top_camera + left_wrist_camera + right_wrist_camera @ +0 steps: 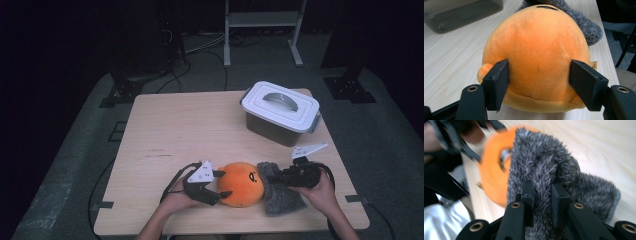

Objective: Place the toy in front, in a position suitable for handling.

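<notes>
I have the orange plush toy at the near edge of the table, between my two hands, with its grey furry part spread out toward my right. My left gripper comes at the toy from the left, and in the left gripper view its two black jaws sit on either side of the rounded orange body, pads pressed into the plush low down near the seam, so I read it as clamped on the toy. My right gripper reaches in from the right, and in the right gripper view its jaws stand close together with a fold of the grey fur pinched between them; the orange body shows just beyond that fold, blurred. The toy rests on the tabletop, touching it along its lower rim. The table is pale wood, bare around the toy. Toward the far right corner, well apart from my hands, stands a grey bin with a white lid and a curved handle on top, the lid on. Beyond the table the floor is grey, cables run across it, and the legs of a pale metal frame stand at the back in a dark room.
</notes>
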